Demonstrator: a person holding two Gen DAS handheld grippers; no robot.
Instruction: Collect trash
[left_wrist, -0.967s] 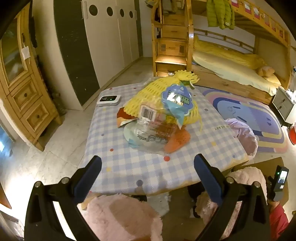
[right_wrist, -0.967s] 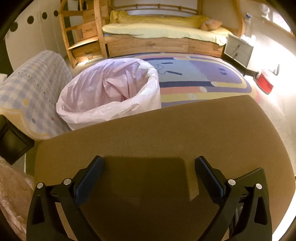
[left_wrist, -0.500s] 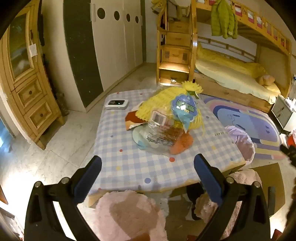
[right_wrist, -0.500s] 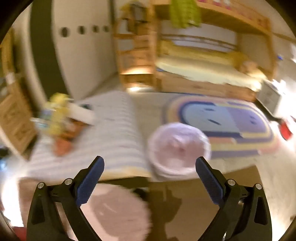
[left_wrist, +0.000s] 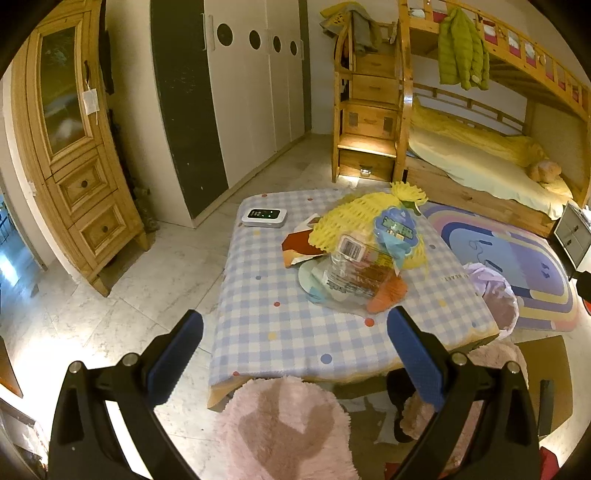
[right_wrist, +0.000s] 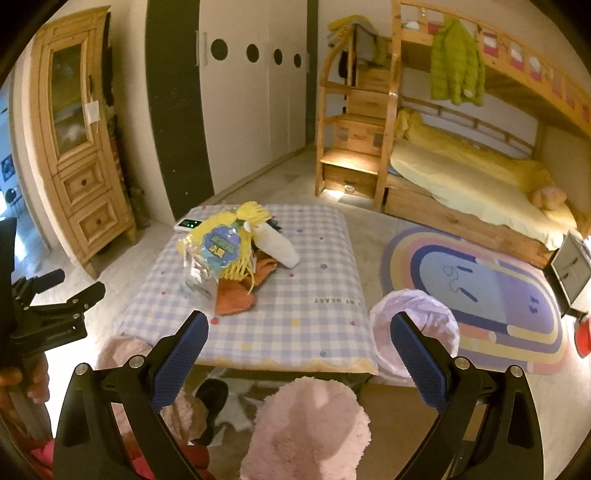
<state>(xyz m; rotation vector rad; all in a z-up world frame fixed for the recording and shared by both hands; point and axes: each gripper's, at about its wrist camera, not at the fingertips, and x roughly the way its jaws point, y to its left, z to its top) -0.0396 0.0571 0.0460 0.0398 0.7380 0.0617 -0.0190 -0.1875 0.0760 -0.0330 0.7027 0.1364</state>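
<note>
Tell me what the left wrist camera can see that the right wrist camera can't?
Only the left wrist view shows the red and white wrapper lying behind the yellow foam net, and the whole face of the small white device.

Only the right wrist view shows the white pouch behind the pile, the other gripper held in a hand at the left edge, and the red thing on the floor.

Both show the checked table, the trash pile with its yellow foam net, the pink-lined bin, the bunk bed and open fingers.
</note>
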